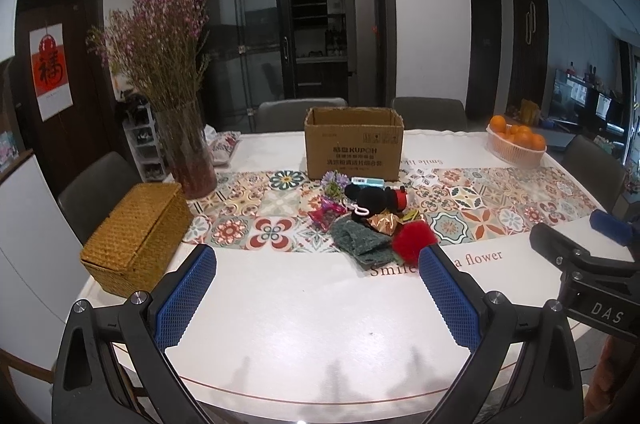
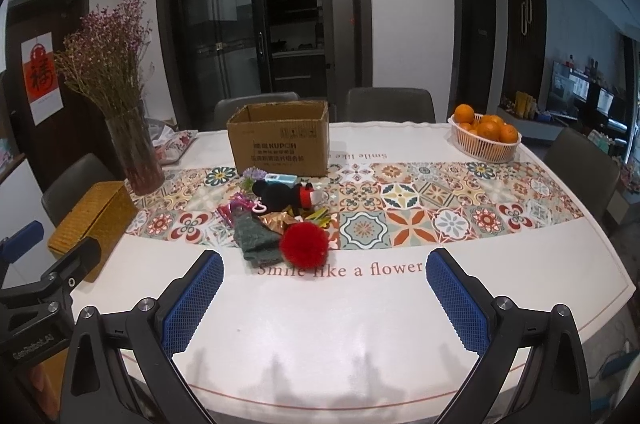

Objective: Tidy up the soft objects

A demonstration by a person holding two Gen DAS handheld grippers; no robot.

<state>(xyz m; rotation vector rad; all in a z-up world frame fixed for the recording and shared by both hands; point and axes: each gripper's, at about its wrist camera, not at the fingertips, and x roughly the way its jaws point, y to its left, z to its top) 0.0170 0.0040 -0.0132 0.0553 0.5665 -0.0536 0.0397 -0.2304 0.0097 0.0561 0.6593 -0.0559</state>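
Now, left gripper (image 1: 316, 288): my fingers apart over bare tablecloth, low centre of frame, gripping nothing
Right gripper (image 2: 325, 294): my fingers spread wide too, nothing between them, low centre of its frame
Soft pile: mid-frame on the tiled runner, just in front of the box (image 1: 354, 142)
Pompom (image 2: 304, 244): red, at the pile's near edge, touching the green cloth (image 2: 254, 236) on its left
Black plush (image 2: 282, 194): behind them, close to the box
Wicker basket (image 1: 136, 236): lidded, left edge
Oranges (image 2: 486, 128): upper right, well apart
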